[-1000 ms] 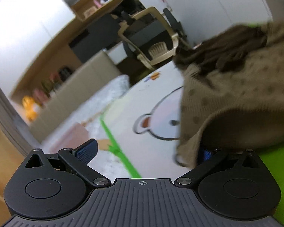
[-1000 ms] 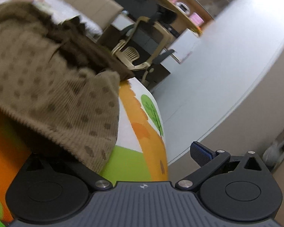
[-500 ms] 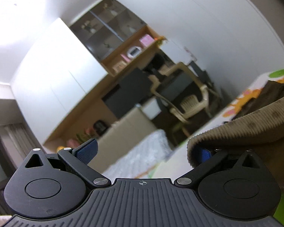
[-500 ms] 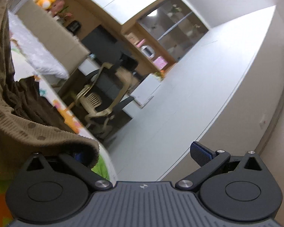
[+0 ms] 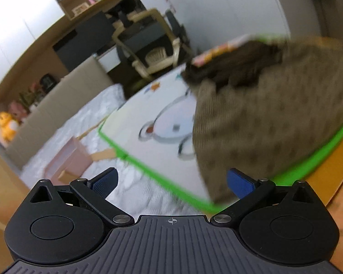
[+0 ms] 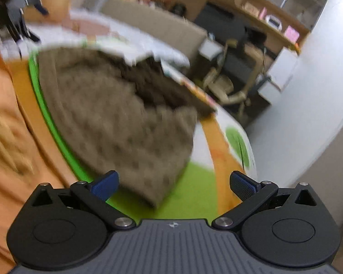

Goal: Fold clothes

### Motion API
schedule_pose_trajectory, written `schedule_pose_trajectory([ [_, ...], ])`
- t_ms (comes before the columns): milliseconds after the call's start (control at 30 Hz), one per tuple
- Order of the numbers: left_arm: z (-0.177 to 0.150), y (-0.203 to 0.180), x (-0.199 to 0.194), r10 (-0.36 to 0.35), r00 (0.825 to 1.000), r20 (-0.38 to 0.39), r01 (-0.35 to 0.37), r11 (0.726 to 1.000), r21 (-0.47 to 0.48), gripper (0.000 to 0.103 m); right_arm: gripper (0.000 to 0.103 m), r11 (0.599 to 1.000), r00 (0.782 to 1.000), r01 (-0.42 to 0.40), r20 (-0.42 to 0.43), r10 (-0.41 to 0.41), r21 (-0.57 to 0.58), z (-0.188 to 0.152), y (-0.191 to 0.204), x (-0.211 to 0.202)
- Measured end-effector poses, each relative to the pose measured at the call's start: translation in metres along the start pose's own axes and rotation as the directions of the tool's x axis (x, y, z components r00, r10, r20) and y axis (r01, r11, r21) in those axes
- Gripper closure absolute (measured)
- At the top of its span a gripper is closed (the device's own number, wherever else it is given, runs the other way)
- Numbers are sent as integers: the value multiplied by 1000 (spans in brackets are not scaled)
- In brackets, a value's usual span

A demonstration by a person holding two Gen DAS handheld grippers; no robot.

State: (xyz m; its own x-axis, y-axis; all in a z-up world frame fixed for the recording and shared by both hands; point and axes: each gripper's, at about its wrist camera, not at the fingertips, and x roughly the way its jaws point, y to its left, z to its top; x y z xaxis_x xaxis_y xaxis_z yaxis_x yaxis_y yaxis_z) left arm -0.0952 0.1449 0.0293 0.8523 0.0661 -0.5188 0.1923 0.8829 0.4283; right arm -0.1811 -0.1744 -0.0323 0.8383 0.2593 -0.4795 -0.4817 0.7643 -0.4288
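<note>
A tan knit garment with brown dots (image 5: 267,123) lies bunched on a play mat (image 5: 162,114) that has a bear picture and a green border. A dark brown part of the garment (image 5: 233,68) lies at its far end. My left gripper (image 5: 172,181) is open, and the garment's near corner lies just beside its right pad (image 5: 240,182). In the right wrist view the same garment (image 6: 116,123) reaches down toward my open right gripper (image 6: 173,185), with nothing between the pads. Both views are blurred by motion.
Left of the mat are white quilted bedding (image 5: 84,118) and a pink box (image 5: 68,159). A beige chair (image 5: 153,52) and a dark desk stand behind. Orange fabric (image 6: 4,137) fills the left of the right wrist view. Shelves with toys line the back wall.
Both grippers swung up with the garment's hem draped over their inner fingers, then came back down. The garment is now off the fingers and lies on the mat.
</note>
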Motion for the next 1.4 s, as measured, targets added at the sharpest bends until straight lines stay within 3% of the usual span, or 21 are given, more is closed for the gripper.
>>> schedule_pose_trajectory([
  [100,32,18,8,-101,991,84,112,982,-151,0,0,995,994,-47,107,38,85,26,-18,8],
  [200,66,31,32,-210,965,159,250,922,-297,0,0,954,980,-162,154,126,251,52,-42,35],
  [267,91,34,63,-303,937,172,347,857,-381,0,0,910,971,-229,141,191,345,66,-55,67],
  [333,114,34,97,-379,911,162,411,799,-440,0,0,876,970,-242,110,216,417,79,-66,105],
  [467,145,26,168,-447,883,140,459,765,-452,0,0,821,977,-202,52,207,534,97,-84,185],
  [533,157,23,202,-505,852,138,507,729,-461,0,0,812,972,-214,35,232,544,105,-91,220],
  [667,168,20,269,-614,775,147,583,605,-542,0,0,841,972,-186,-29,232,509,118,-92,281],
  [733,169,18,296,-614,781,114,555,598,-579,0,0,855,976,-149,-68,209,497,120,-93,304],
  [833,162,19,327,-588,809,27,481,635,-605,0,0,860,975,-63,-151,161,507,115,-98,327],
  [900,155,25,338,-583,813,2,462,642,-612,0,0,854,970,-37,-186,155,519,107,-104,336],
  [1000,147,41,343,-513,857,-41,385,692,-611,0,0,817,958,-36,-213,192,576,93,-112,345],
  [1033,143,49,345,-504,863,-44,369,687,-626,0,0,800,954,-39,-215,208,599,91,-114,348],
  [1100,134,65,350,-531,847,-21,373,622,-689,0,0,774,950,-35,-219,222,632,91,-118,350],
  [1200,129,77,356,-597,800,63,424,488,-763,0,0,764,941,-25,-244,236,645,94,-120,353],
  [1233,131,76,357,-611,788,76,434,463,-773,0,0,767,938,-27,-249,241,641,95,-119,353],
  [1300,136,70,361,-631,772,75,441,448,-778,0,0,765,933,-46,-247,264,643,98,-123,353],
  [1400,147,62,369,-640,767,44,442,476,-760,1,0,746,956,-89,-153,250,660,106,-139,341],
])
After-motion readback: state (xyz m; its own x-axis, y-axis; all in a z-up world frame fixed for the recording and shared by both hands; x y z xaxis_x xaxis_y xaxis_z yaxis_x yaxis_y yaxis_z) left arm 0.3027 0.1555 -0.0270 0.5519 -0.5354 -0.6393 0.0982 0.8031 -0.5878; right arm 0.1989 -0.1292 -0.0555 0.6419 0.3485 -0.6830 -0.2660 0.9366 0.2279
